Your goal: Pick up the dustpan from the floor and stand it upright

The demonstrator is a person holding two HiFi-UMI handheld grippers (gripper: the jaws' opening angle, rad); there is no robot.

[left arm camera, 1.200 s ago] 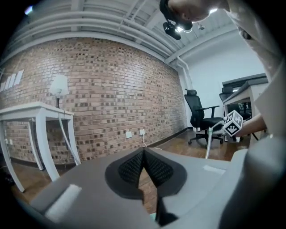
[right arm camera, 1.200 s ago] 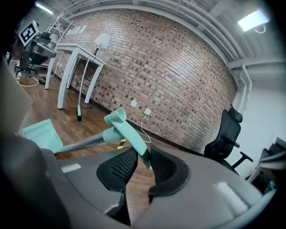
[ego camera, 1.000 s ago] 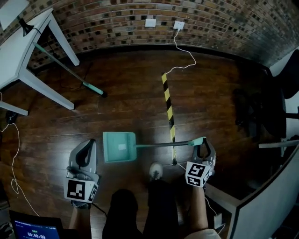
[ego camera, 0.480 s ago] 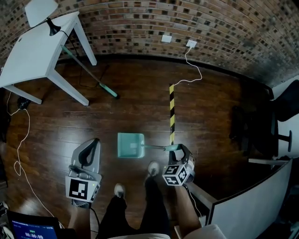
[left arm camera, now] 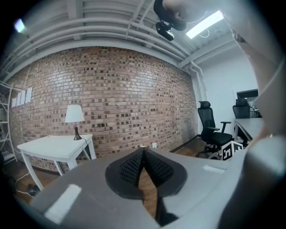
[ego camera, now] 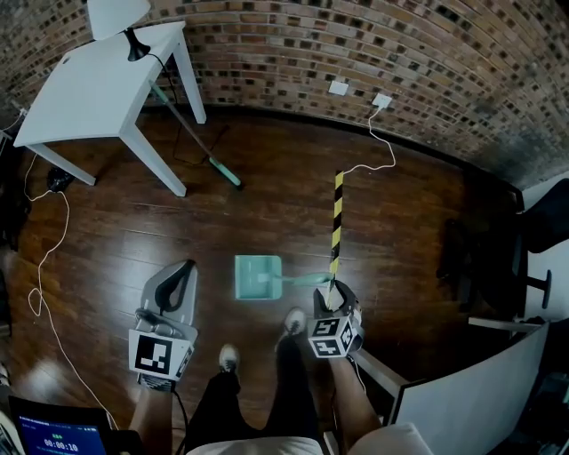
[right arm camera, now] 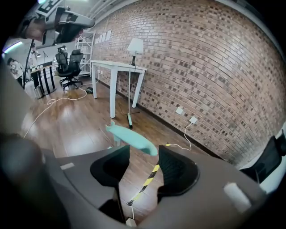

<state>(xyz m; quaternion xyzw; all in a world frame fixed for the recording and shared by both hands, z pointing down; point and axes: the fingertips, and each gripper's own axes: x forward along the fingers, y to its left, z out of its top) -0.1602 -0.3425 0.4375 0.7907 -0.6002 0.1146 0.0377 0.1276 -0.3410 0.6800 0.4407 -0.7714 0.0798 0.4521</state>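
Note:
The teal dustpan (ego camera: pixel 258 277) rests on the dark wood floor in front of the person's feet. Its handle (ego camera: pixel 307 280) runs right and looks much shortened from above, ending at my right gripper (ego camera: pixel 331 293). In the right gripper view the handle's rounded end (right arm camera: pixel 132 139) shows in the gap of my right gripper (right arm camera: pixel 144 166). Its jaws stand wide and neither pad presses on the handle. My left gripper (ego camera: pixel 178 277) hangs to the left of the pan, apart from it. In its own view the left gripper (left arm camera: pixel 143 157) has its pads together with nothing between them.
A white table (ego camera: pixel 89 89) with a lamp (ego camera: pixel 120 13) stands at the back left, a teal-tipped broom (ego camera: pixel 200 147) leaning under it. Yellow-black tape (ego camera: pixel 337 222) runs toward the brick wall. A white cable (ego camera: pixel 44 267) trails left. An office chair (ego camera: pixel 498 258) and a partition (ego camera: pixel 462 391) stand right.
The right jaws have opened off the handle's end. Both grippers have risen, and the right one has moved left toward the pan. The handle, long before, now looks short from above.

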